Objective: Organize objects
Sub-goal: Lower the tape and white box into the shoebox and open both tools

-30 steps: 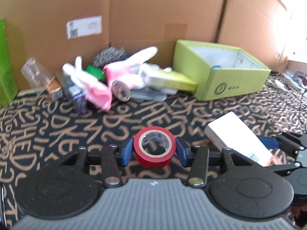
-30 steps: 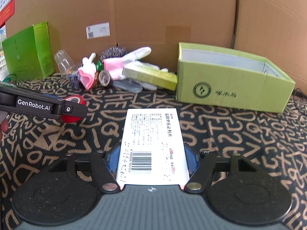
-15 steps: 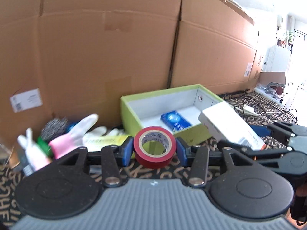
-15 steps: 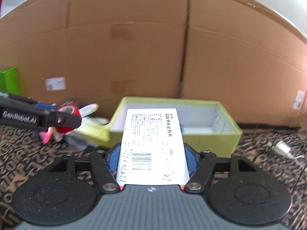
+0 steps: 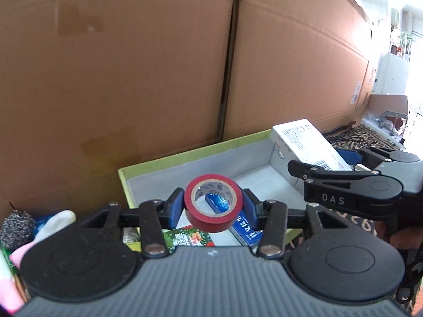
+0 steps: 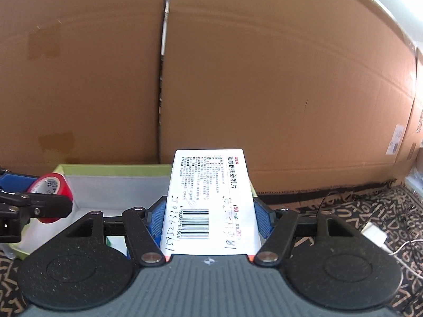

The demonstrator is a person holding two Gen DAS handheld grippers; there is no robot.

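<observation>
Both grippers advanced over green box (image 5: 169,162) for deposit: left gripper (image 5: 213,203) clamps red tape roll (image 5: 213,203), right gripper (image 6: 208,218) clamps white carton (image 6: 211,195).

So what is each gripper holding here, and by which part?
Left gripper: red tape roll, clamped across its outer rim. Right gripper: white medicine box, clamped on its two long side edges.

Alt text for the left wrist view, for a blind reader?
The left tool grips a red tape roll over an open green box holding a blue packet. At right, the right tool holds a white carton above the same box.
</observation>
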